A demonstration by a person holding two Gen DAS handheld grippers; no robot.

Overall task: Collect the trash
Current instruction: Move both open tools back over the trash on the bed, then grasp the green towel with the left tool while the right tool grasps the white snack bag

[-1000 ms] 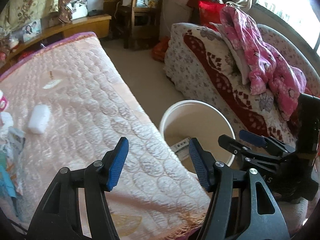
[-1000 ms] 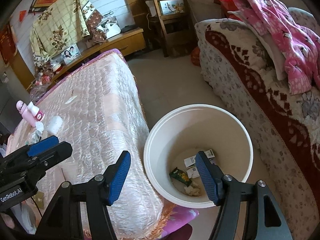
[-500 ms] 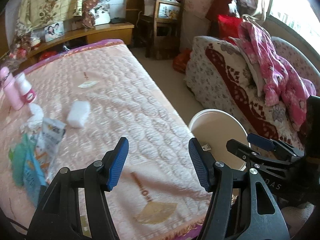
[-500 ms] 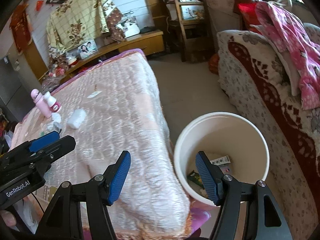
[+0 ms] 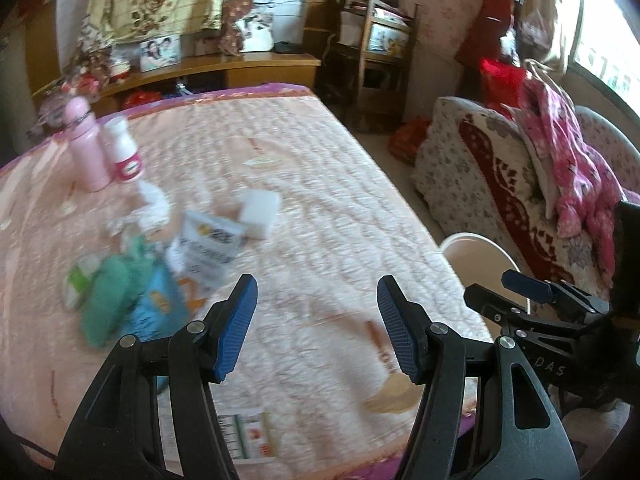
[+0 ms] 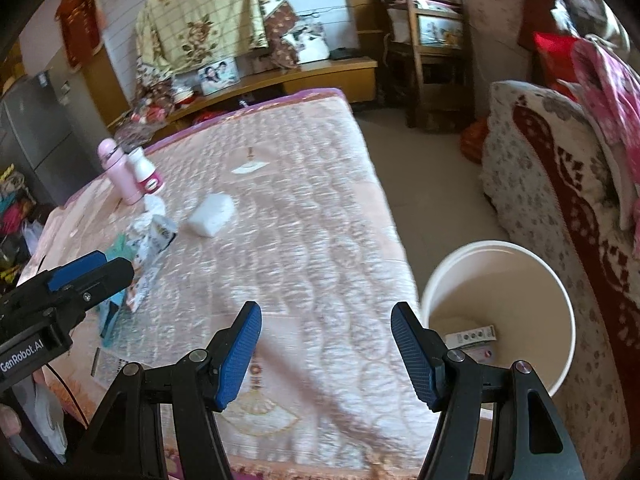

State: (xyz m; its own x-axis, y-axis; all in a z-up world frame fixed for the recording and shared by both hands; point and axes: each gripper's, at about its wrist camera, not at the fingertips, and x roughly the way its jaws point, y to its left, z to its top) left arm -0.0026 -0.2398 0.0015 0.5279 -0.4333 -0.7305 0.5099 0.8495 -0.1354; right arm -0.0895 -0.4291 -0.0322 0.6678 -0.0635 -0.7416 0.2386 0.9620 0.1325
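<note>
A pile of trash lies on the pink quilted table cover: a white packet (image 5: 206, 250), a blue wrapper (image 5: 158, 308), a green wrapper (image 5: 110, 294), crumpled tissue (image 5: 150, 208) and a white block (image 5: 260, 214). From the right wrist the same block (image 6: 211, 215) and packet (image 6: 154, 246) show left of centre. My left gripper (image 5: 316, 326) hovers open and empty over the cover, just right of the pile. My right gripper (image 6: 326, 354) is open and empty above the table's near edge. A white bucket (image 6: 560, 292) with some wrappers inside stands on the floor at the right.
A pink bottle (image 5: 86, 146) and a white bottle (image 5: 124, 148) stand at the table's far left. A printed card (image 5: 246, 434) lies at the near edge. A sofa (image 5: 500, 172) with a pink garment flanks the bucket. A shelf and wooden chair stand behind.
Both grippers have swung left, away from the bucket and over the table. The trash pile and bottles have come into the left wrist view. Jaws have kept the same spacing.
</note>
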